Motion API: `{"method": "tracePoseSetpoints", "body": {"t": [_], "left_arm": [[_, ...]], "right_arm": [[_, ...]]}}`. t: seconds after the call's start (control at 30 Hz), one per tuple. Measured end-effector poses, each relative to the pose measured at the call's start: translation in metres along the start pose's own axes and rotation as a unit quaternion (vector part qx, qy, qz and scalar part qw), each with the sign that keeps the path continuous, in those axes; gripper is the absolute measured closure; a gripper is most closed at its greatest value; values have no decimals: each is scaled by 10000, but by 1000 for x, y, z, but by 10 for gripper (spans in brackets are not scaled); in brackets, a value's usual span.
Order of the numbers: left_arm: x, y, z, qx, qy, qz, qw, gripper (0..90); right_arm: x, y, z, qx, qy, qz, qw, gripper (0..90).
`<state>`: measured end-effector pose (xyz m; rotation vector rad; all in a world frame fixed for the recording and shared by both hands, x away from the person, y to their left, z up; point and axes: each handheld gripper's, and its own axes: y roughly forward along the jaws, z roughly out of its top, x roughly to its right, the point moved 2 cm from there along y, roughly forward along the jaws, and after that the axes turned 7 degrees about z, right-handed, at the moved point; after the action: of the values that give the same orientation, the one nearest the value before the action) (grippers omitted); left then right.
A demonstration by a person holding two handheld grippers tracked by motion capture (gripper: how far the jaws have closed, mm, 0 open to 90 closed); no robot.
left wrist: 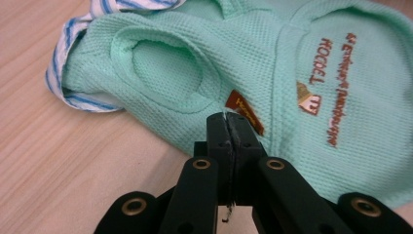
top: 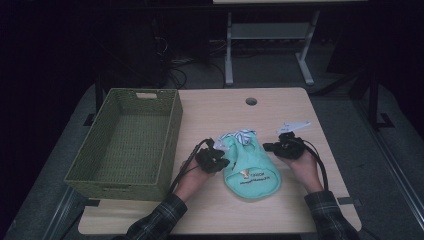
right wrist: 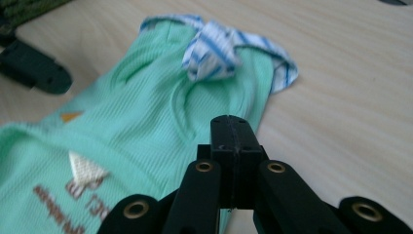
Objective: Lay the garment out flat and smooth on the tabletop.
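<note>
- Wooden table [top: 310,200], a green woven basket [top: 125,145] standing on its left part.
- Mint-green waffle-knit pet shirt [top: 250,167] with blue-striped trim lies flat at mid-table, just right of the basket, between the two grippers.
- Left gripper [top: 220,162] at the shirt's left edge: jaws clenched together, tips at the fabric by the small orange label [left wrist: 246,111]; cannot tell if cloth is pinched.
- Right gripper [top: 270,147] at the shirt's right edge: jaws clenched, nothing visibly held.

This looks like a lab or test room rather than a home. A small light wooden table with a round cable hole [top: 251,101] stands on grey carpet [top: 350,130]. At the top of the frame, the grey metal legs of a workbench [top: 229,50] rise beside loose black cables [top: 175,70] on the dark floor.
</note>
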<state>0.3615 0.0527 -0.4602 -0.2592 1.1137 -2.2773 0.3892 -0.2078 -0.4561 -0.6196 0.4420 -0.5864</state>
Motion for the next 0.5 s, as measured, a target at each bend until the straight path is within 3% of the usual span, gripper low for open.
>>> {"method": "tracePoseSetpoints", "body": {"t": [0.27,0.5], "left_arm": [[4,14,-4,-165,96,-29,9998,893],[7,14,-4,-137,113,-16,9998,895]], "right_arm": [[-17,-9,-32,-236,40,-90,9997,898],[-25,-11,-50,-416,128,-103,9990,898]]}}
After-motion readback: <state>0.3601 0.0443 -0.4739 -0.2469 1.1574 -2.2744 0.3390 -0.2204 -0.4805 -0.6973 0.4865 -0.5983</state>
